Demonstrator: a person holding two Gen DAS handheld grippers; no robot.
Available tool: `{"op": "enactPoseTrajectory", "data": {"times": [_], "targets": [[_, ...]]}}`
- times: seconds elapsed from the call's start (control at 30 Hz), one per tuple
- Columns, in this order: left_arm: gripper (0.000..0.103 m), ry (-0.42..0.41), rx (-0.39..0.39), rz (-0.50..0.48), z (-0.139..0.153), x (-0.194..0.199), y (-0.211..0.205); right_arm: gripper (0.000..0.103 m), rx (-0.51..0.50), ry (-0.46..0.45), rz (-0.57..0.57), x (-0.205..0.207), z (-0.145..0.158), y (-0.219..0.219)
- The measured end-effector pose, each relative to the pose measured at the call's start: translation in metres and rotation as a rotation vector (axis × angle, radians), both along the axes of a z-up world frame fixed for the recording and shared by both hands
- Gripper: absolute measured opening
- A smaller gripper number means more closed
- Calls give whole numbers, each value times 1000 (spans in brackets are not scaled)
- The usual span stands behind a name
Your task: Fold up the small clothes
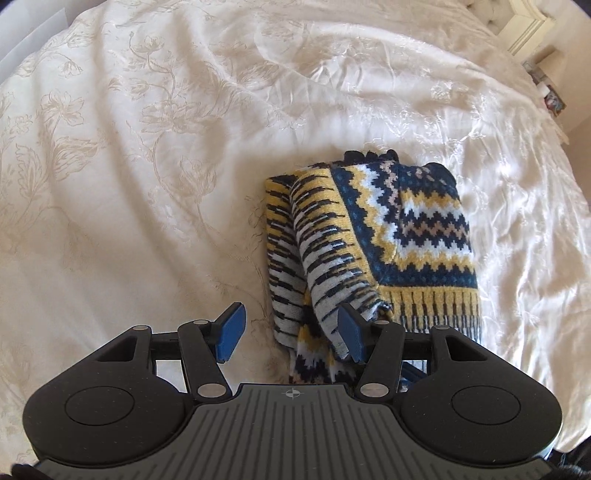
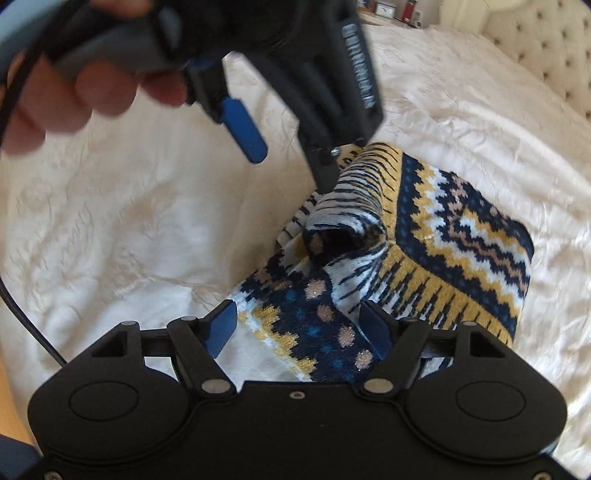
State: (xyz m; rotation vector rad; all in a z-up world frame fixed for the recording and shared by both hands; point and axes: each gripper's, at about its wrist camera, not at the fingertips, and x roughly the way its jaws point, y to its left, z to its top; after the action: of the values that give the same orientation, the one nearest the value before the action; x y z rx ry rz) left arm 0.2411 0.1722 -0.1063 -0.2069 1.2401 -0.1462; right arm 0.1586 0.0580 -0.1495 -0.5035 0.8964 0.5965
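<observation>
A knitted sweater (image 1: 413, 229) in navy, yellow and white zigzags lies partly folded on the bed, and it also fills the middle of the right wrist view (image 2: 461, 240). Its striped sleeve (image 1: 321, 258) runs down toward my left gripper (image 1: 291, 332), which is open, with the sleeve end resting against the right-hand fingertip (image 1: 349, 332). In the right wrist view the sleeve end (image 2: 347, 221) curls up as a tube beside that left gripper (image 2: 291, 170), held by a hand (image 2: 74, 92). My right gripper (image 2: 299, 328) is open, low over a dotted navy part of the sweater (image 2: 317, 332).
A cream bedspread (image 1: 147, 166) with a floral pattern and soft wrinkles covers the bed all around. A tufted headboard (image 2: 554, 55) stands at the far right, with small items on a shelf (image 2: 391, 11) behind. A black cable (image 2: 22, 317) hangs at the left.
</observation>
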Motion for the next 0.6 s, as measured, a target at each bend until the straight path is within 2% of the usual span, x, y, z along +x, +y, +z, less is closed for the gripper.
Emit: {"op": "enactPoseTrajectory", "data": {"times": [0.03,0.07,0.1,0.23,0.27,0.33,0.5,0.6], "targets": [[54,2,-11,2,0,0,0,57,-33,-22,15,-2,-4,4],[54,6,-20,0,0,0,0,29,-49,-24,13,-2,-6,5],[54,11,-33,-5,0,0,-1,14,-44,-5,-11,1,-8,3],[56,53,-105,-28,-7,3,-7,14,93,31,-142,13,7,-22],[61,66,-124,-32,-10,4,-9,14,115,28,-158,13,11,-27],[61,79,-150,-29,-14,6,-13,14,156,32,-173,14,18,-36],[61,95,-216,-34,-23,17,-25,14,179,45,-176,11,21,-36],[62,127,-193,-43,-34,27,-35,14,189,55,-188,13,20,-35]]}}
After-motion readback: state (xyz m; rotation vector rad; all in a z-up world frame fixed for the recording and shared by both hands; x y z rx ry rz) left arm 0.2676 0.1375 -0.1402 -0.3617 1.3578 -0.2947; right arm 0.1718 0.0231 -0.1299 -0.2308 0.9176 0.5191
